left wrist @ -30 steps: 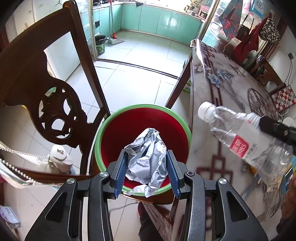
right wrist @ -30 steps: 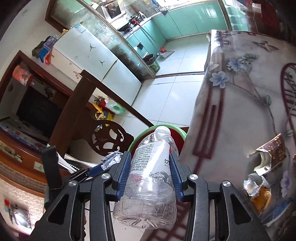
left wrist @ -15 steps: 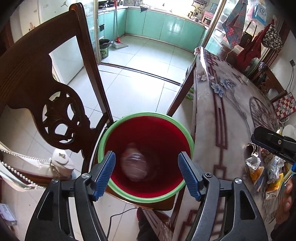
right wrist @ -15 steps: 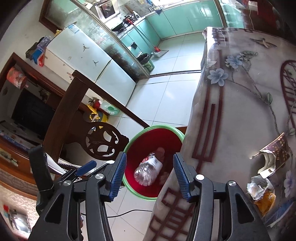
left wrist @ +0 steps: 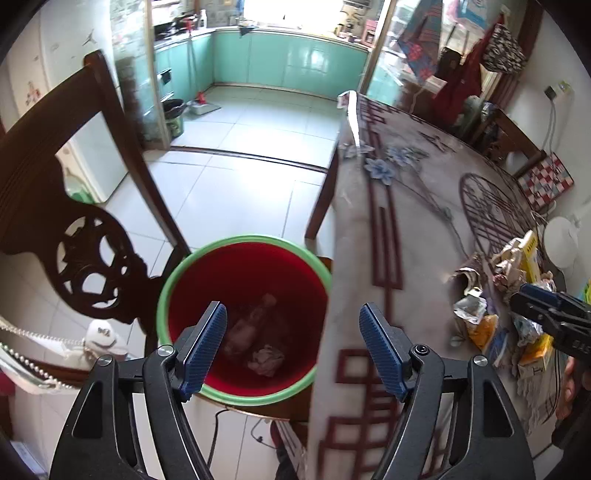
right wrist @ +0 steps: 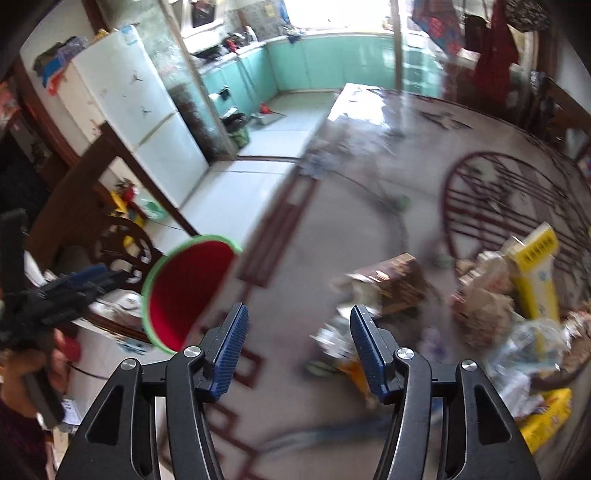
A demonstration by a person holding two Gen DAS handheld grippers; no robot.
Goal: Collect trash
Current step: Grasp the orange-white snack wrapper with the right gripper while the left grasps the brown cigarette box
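Trash pile (right wrist: pixel 491 314) sits lower right on the table (right wrist: pixel 369 155); bottle (left wrist: pixel 247 325) and paper wad (left wrist: pixel 266 360) lie in my bucket (left wrist: pixel 243 240). Left gripper (left wrist: pixel 291 347) and right gripper (right wrist: pixel 299 350) just opened, jaws apart, empty, ready for more.

Bright daylight from kitchen window (left wrist: pixel 280 14), blown out w/ glare on table (right wrist: pixel 369 110). Right view heavily motion-blurred; left sharper, bin (left wrist: pixel 240 397) slightly soft. Strong fisheye bend, dark vignette at corners.
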